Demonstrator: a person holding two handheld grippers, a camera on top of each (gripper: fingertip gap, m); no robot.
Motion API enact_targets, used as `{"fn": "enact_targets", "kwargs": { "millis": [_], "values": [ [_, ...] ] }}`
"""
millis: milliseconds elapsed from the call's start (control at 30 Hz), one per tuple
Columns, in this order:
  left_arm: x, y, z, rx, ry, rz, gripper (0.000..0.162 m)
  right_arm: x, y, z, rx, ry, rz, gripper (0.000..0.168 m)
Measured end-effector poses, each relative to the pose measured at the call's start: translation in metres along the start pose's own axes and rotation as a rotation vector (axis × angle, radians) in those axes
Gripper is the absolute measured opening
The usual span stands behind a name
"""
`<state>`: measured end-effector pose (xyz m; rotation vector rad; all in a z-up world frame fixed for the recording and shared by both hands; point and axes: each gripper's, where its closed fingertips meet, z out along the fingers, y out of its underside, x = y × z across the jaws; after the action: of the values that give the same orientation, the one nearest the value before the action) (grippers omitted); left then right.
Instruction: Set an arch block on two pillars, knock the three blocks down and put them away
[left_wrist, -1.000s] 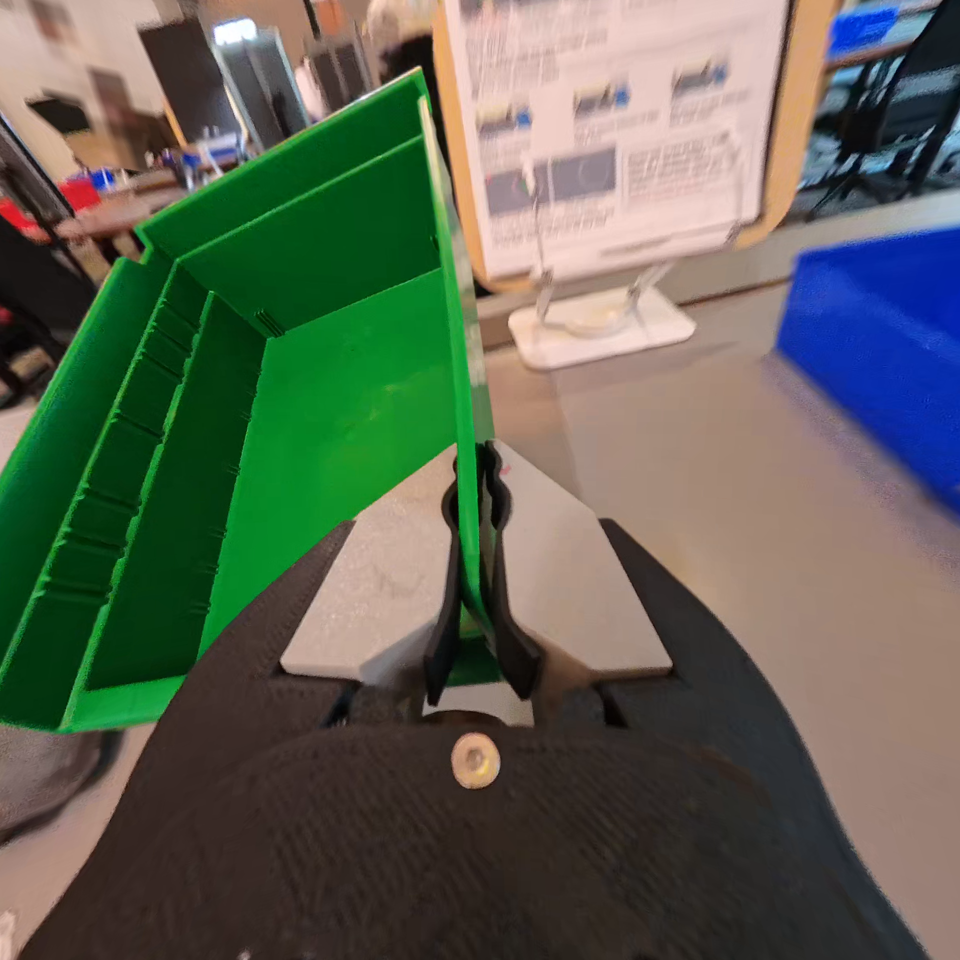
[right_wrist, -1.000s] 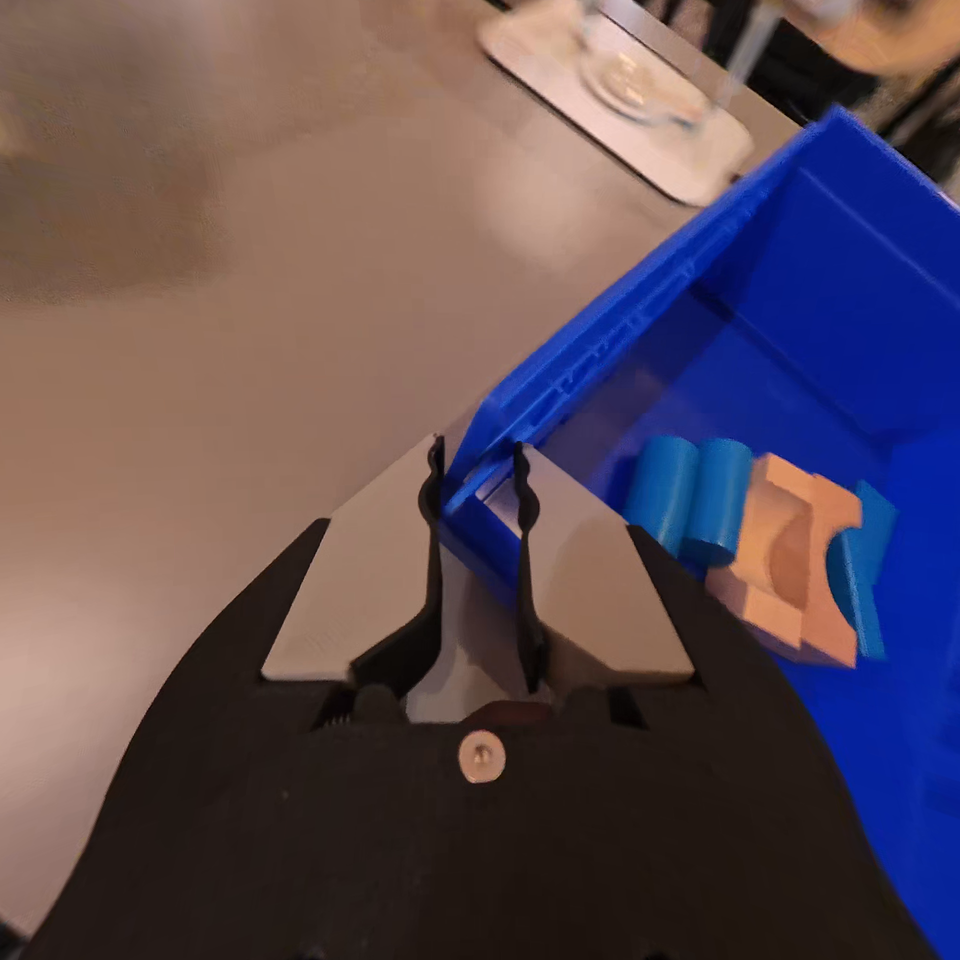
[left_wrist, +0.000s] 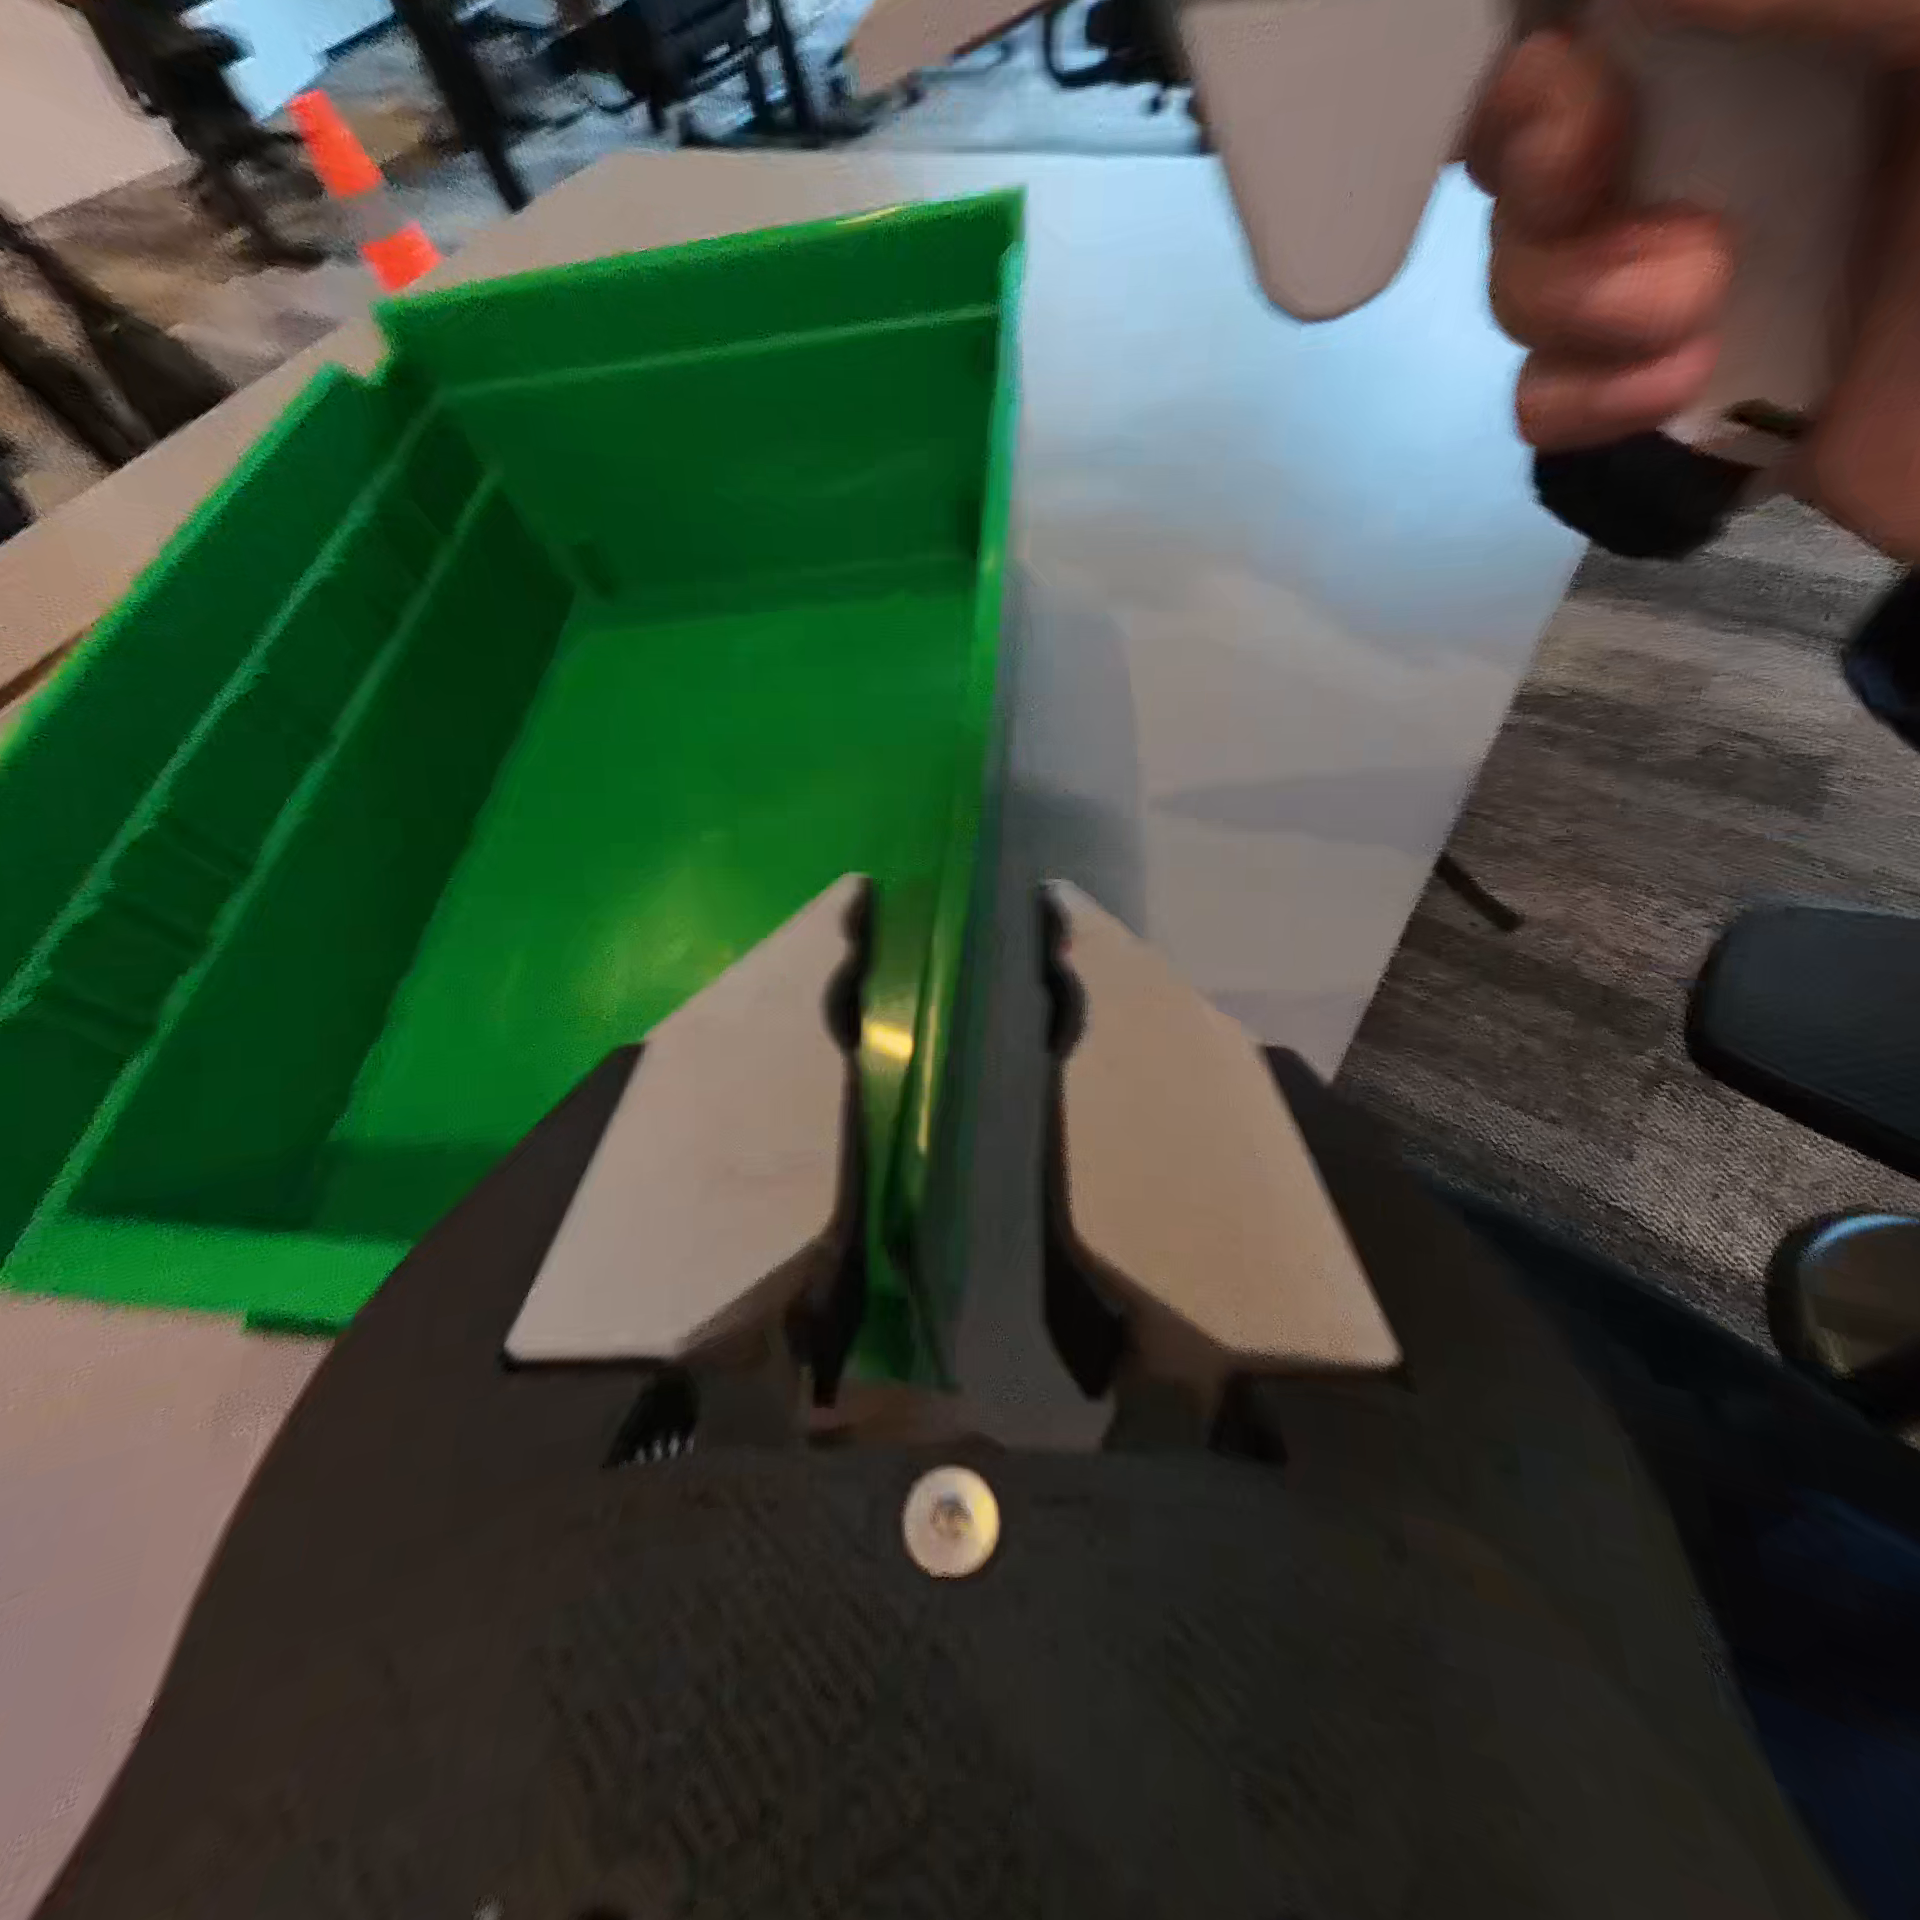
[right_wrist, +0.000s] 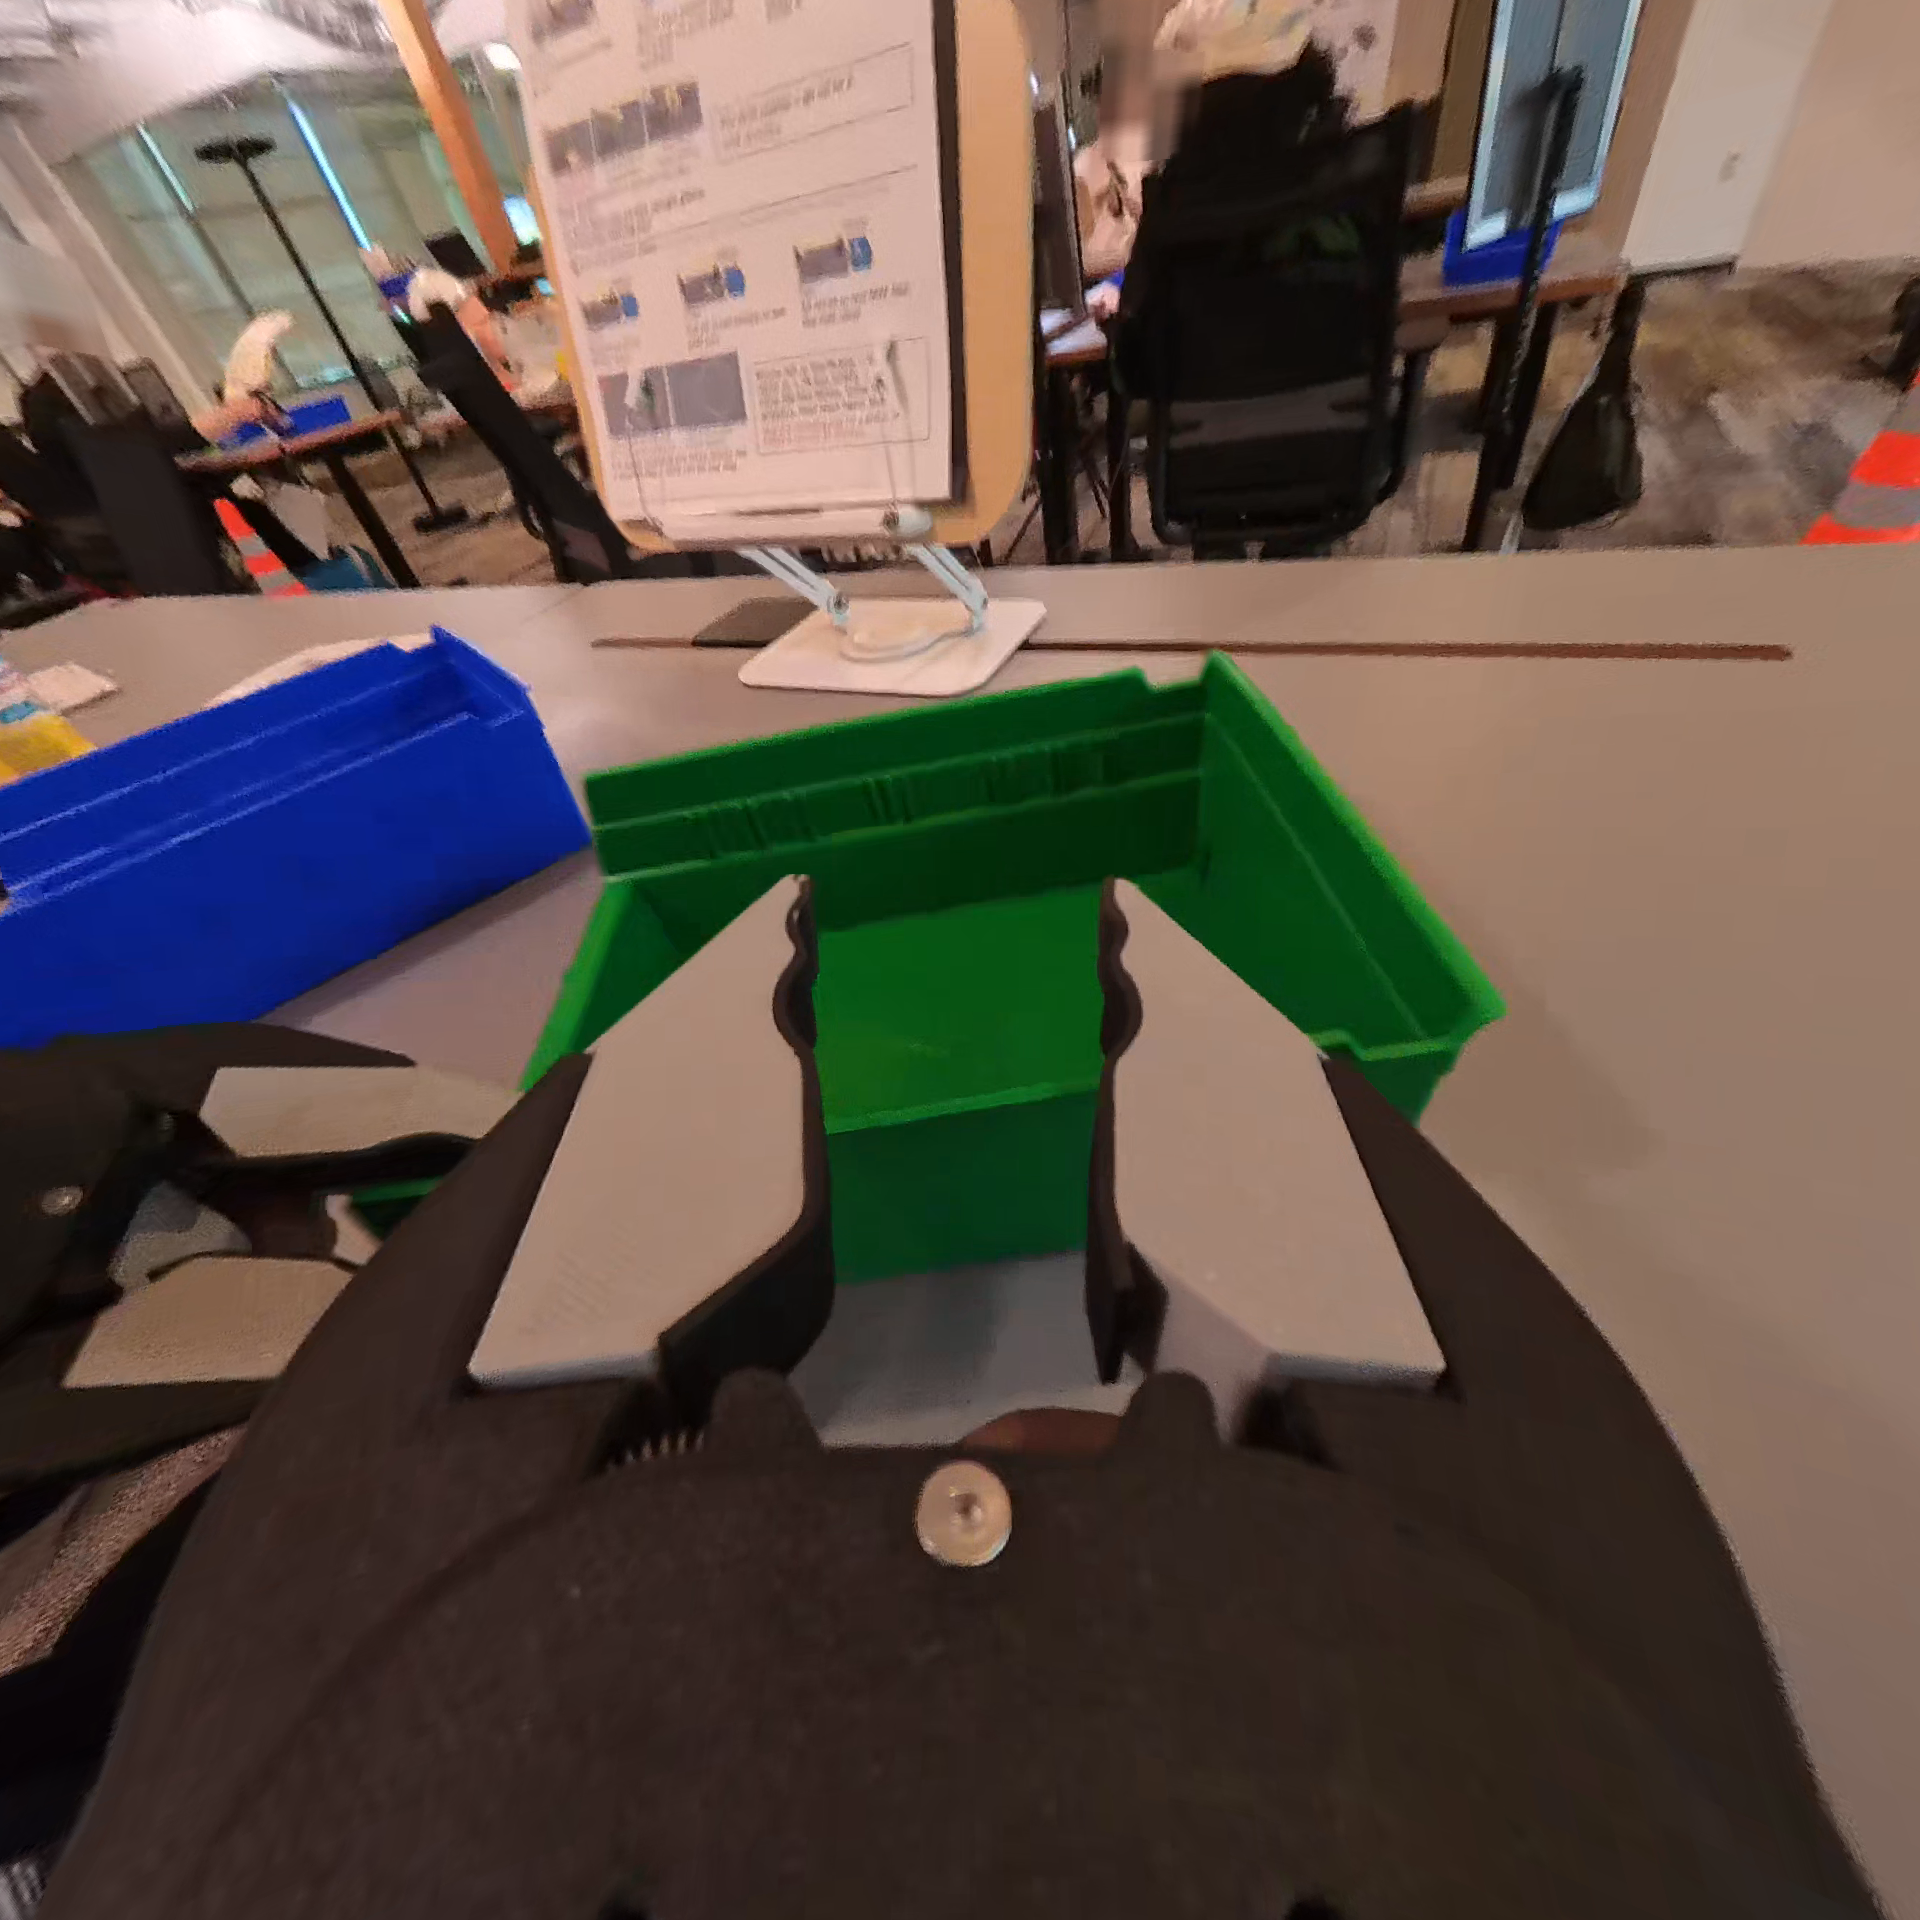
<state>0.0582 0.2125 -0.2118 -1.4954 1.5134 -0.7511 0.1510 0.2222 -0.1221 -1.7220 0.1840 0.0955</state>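
Two tools are being shown at a green bin (right_wrist: 1340, 883) standing on a grey counter (right_wrist: 1610, 831). In the left wrist view, the left tool (left_wrist: 951, 904) is being held with its jaws apart, straddling the bin's right-hand wall at the centre of the frame; whether either finger is touching that wall cannot be told through the blur. The bin's floor is being shown bare in both views. At the upper right of that view, a hand (left_wrist: 1621, 260) is being seen wrapped around a pale grey handle.

In the right wrist view, the right tool (right_wrist: 956, 899) is being held wide open in the centre of the frame, with nothing between its jaws and the green bin lying beyond them. The left tool (right_wrist: 343, 1143) is being shown at the lower left, at the bin's near left corner. A blue bin (right_wrist: 291, 800) is being seen at the middle left, just beside the green one; its inside is hidden, so the arch block and pillars cannot be located. Behind both bins, at the upper centre, a printed sheet on a white stand (right_wrist: 894, 655) is being displayed.
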Motion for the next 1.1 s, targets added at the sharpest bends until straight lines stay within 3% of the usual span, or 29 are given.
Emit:
{"fn": "enact_targets", "kwargs": {
  "millis": [100, 233, 367, 500, 533, 600, 700, 800, 867, 933, 1100],
  "values": [
    [-0.005, -0.014, -0.036, 0.077, 0.042, -0.023, 0.034, -0.039, 0.011, -0.002, -0.037, -0.120, -0.030, 0.056],
    [-0.059, -0.003, -0.128, 0.106, -0.088, -0.014, 0.058, -0.115, 0.058, 0.005, -0.209, -0.307, -0.155, 0.062],
    [-0.151, 0.049, -0.227, -0.002, -0.393, -0.055, 0.071, -0.156, 0.091, 0.022, -0.256, -0.326, -0.269, 0.061],
    [-0.207, 0.125, -0.276, -0.174, -0.519, -0.185, 0.078, -0.142, 0.093, 0.038, -0.267, -0.211, -0.367, 0.053],
    [-0.213, 0.142, -0.278, -0.206, -0.519, -0.220, 0.079, -0.137, 0.093, 0.037, -0.280, -0.200, -0.375, 0.049],
    [-0.218, 0.169, -0.272, -0.240, -0.496, -0.282, 0.079, -0.123, 0.095, 0.031, -0.328, -0.178, -0.396, 0.060],
    [-0.209, 0.188, -0.246, -0.254, -0.401, -0.325, 0.075, -0.088, 0.093, 0.014, -0.422, -0.131, -0.412, 0.065],
    [-0.217, 0.179, -0.229, -0.215, -0.459, -0.241, 0.052, -0.026, 0.082, -0.001, -0.480, 0.008, -0.454, 0.070],
    [-0.219, 0.169, -0.217, -0.197, -0.476, -0.216, 0.036, 0.025, 0.073, -0.010, -0.491, 0.142, -0.457, 0.062],
    [-0.225, 0.162, -0.209, -0.209, -0.513, -0.177, 0.006, 0.049, 0.073, -0.020, -0.524, 0.171, -0.428, 0.059],
    [-0.245, 0.149, -0.181, -0.134, -0.565, -0.216, 0.004, 0.028, 0.053, -0.010, -0.356, 0.105, -0.326, 0.059]
  ]
}}
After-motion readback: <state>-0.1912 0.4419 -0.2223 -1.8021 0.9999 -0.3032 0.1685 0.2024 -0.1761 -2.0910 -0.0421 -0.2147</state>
